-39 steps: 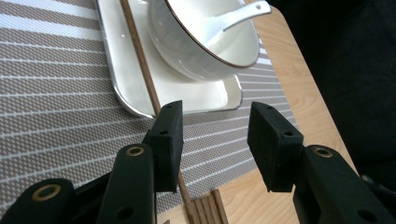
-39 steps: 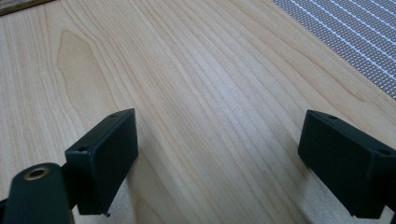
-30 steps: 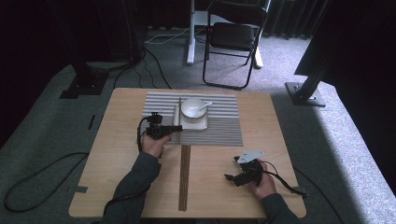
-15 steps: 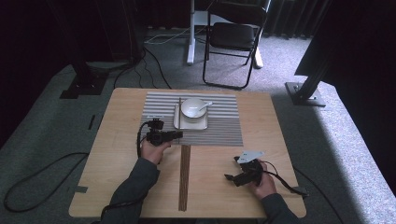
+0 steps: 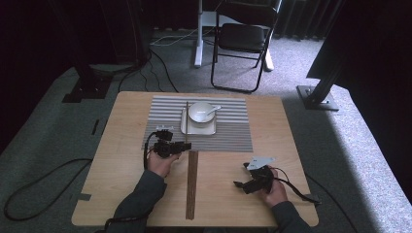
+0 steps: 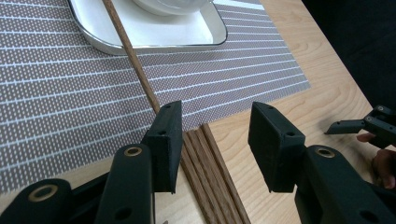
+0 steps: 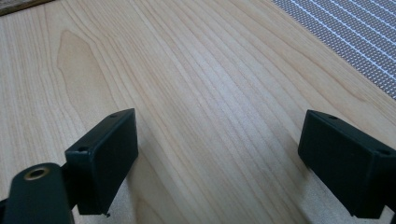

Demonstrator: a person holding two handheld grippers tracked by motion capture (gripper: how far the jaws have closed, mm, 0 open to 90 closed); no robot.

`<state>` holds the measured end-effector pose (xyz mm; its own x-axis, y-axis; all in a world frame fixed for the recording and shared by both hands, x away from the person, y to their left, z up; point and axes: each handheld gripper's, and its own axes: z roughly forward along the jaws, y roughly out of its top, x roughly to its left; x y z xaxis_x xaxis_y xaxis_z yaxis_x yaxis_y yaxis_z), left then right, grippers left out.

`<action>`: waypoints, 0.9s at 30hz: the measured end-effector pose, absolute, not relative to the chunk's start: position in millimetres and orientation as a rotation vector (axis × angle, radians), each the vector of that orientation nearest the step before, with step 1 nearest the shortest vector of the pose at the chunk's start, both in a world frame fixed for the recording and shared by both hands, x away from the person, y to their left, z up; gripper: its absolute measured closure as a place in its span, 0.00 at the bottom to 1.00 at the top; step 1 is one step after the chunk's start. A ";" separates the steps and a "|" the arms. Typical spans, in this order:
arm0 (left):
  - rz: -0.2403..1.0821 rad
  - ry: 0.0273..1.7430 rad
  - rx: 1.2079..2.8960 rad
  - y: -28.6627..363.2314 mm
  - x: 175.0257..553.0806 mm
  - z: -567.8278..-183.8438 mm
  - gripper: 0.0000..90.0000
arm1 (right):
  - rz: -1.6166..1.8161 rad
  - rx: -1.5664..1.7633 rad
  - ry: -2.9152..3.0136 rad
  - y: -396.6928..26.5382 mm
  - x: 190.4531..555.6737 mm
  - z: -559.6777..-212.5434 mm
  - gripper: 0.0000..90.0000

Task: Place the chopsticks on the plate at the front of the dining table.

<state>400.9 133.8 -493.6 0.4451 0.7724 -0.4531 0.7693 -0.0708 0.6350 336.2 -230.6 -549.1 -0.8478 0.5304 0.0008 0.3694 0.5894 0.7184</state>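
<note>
Left tongs (image 6: 212, 135) shifted toward chopsticks (image 6: 210, 177) — ends hidden | bowl (image 6: 170, 4) cropped

The high view looks down from above on the whole table (image 5: 121, 194). Each gripper view sits low and very close to the wood. The high and left gripper views share the striped mat (image 6: 56, 93)

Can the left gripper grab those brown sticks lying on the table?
Probably yes. The left gripper hangs open right above the near end of the bundle of chopsticks, with nothing between its jaws and the sticks. The single chopstick on the placemat lies just beside them.
</note>
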 end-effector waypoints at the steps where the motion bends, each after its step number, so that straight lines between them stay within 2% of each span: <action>1: 0.010 1.313 1.831 133.7 399.5 -493.2 0.62 | 1.104 0.749 2.605 -230.6 336.2 -549.1 0.13; 15: 0.018 1.325 1.870 128.6 378.1 -508.4 0.64 | 1.105 0.748 2.605 -230.5 336.2 -549.1 0.13; 27: 0.101 1.314 1.931 124.1 362.3 -517.5 0.64 | 1.105 0.748 2.605 -230.5 336.2 -549.1 0.13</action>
<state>362.3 124.1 -517.5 0.4616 0.8174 -0.3446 0.7555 -0.1586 0.6356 336.2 -230.5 -549.1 -0.8477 0.5304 0.0008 0.3693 0.5890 0.7189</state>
